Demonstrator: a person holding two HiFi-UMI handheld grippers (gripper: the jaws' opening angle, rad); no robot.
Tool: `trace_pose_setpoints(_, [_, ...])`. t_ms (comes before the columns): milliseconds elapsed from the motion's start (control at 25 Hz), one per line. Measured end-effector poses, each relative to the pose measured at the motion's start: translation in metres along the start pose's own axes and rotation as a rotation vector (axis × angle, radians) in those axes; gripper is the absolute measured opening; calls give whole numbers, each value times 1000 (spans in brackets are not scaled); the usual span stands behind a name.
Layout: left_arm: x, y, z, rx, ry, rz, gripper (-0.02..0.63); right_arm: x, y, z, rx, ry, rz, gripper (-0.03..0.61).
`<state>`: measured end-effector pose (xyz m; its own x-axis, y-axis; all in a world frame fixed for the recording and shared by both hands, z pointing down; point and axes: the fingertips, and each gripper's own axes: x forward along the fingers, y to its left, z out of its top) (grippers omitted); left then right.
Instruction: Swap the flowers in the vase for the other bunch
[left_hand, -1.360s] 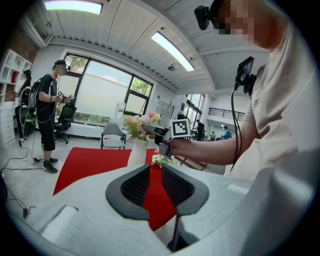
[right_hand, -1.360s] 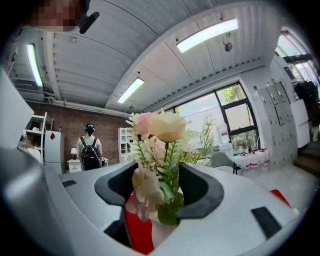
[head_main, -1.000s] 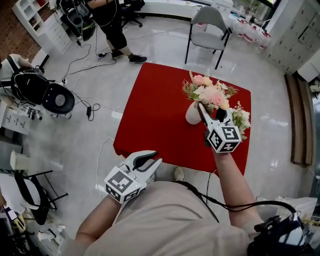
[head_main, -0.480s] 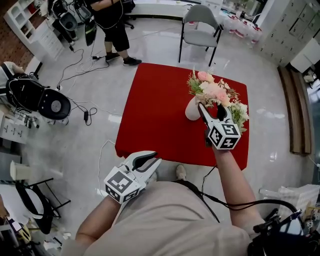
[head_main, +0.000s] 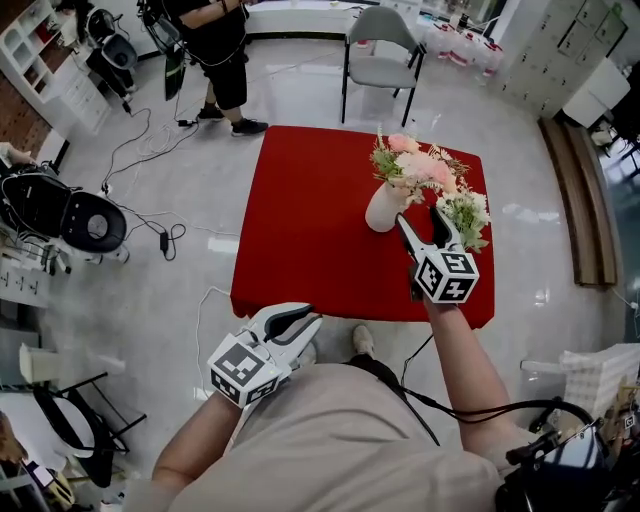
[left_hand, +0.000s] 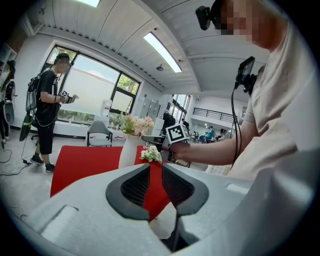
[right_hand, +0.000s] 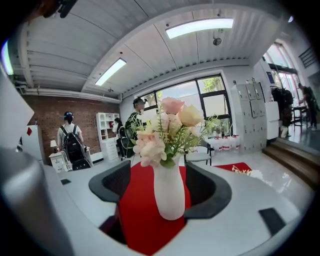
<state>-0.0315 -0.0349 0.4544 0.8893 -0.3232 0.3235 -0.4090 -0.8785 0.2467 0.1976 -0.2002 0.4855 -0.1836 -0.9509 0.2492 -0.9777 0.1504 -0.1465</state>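
Head view: vase (head_main: 383, 210) before right claw (head_main: 418, 215), chair (head_main: 380, 45) beyond

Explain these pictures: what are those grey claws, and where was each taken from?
A person holds a hand-held gripper in each hand; no robot. One picture looks down from a camera on the person's head; two come from cameras on the hand-held grippers. On the red table stands a white vase of pink flowers, another bunch lying beside it. The right hand-held gripper, whose jaws have just been opening, points at the vase, ungripped ahead of them. The left hand-held gripper is open, empty.
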Motion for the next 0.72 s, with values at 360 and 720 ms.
trace_pose_setpoints(360, [-16,-3,-7,20,-6,-78,57,-49,20,-36,8,69,-70,233])
trace_pose_setpoints(720, [-27,-13,-27,28,31,-183,57,-122,85,-76,47,170,-14,17])
